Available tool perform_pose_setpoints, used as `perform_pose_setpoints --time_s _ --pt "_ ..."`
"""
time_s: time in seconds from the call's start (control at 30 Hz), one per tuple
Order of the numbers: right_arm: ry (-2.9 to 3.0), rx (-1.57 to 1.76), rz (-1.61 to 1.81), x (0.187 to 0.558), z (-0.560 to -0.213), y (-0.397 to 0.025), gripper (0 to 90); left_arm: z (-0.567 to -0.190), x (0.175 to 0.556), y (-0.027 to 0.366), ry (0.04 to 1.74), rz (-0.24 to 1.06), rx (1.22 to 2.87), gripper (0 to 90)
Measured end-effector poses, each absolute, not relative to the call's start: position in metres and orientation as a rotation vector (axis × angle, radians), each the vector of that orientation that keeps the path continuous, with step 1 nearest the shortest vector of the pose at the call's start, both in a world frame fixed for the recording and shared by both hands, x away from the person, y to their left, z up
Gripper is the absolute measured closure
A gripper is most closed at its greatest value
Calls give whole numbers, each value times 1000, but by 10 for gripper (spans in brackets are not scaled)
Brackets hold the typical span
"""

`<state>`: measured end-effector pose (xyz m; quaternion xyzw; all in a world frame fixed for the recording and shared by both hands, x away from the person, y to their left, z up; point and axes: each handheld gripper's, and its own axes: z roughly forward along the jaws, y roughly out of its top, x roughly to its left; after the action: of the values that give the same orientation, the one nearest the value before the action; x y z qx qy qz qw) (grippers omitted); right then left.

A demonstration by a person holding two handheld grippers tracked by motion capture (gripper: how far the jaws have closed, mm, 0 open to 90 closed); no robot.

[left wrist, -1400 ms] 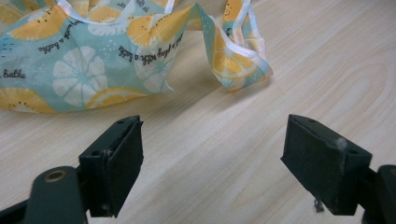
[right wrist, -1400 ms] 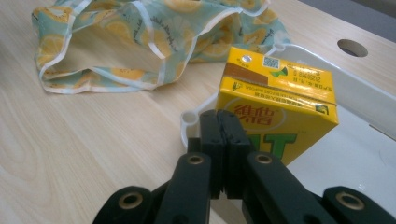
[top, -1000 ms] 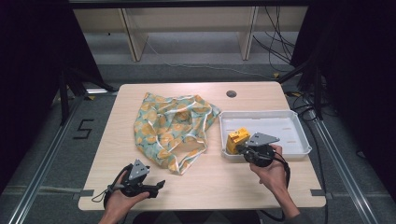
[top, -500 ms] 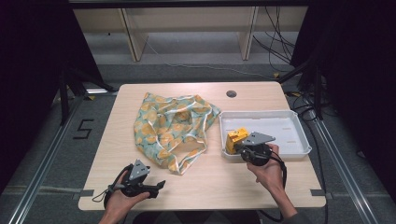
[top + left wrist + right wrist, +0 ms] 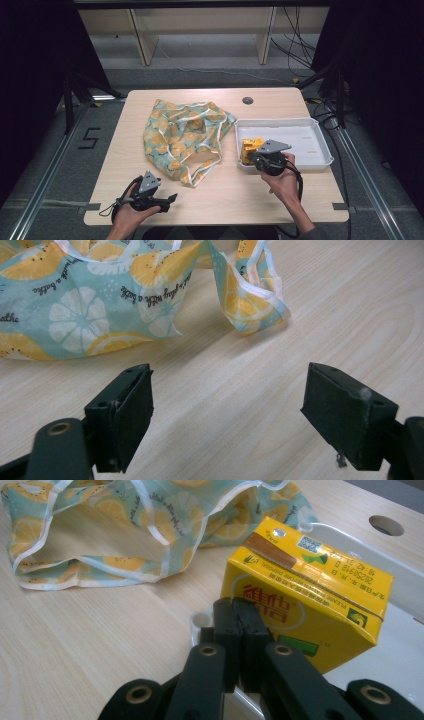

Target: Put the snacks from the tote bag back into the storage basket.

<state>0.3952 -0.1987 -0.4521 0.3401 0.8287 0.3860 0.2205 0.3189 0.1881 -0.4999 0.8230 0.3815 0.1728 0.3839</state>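
Here the right gripper [image 5: 264, 159] hovers with jaws pressed together, empty, just before the yellow drink carton [image 5: 310, 585] standing in the white tray's [image 5: 320, 131] near-left corner. The left gripper [image 5: 167, 199], jaws wide apart, rests near the lemon-print bag [image 5: 182, 137].

teal bag [image 5: 185, 137] printed with orange and white citrus slices, white trim; yellow carton [image 5: 305, 592] with red lettering and brown strip; white tray [image 5: 300, 132]; pale wood table [image 5: 225, 200].
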Motion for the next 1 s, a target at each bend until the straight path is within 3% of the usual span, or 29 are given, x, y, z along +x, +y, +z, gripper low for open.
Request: perform_pose_setpoints --time_s 0.33,1.0 --pt "2304 975 1078 392 -452 -194 848 -499 319 189 970 440 2111 195" --pt "2244 1050 1238 370 -447 -213 415 -499 319 187 975 448 2083 194"
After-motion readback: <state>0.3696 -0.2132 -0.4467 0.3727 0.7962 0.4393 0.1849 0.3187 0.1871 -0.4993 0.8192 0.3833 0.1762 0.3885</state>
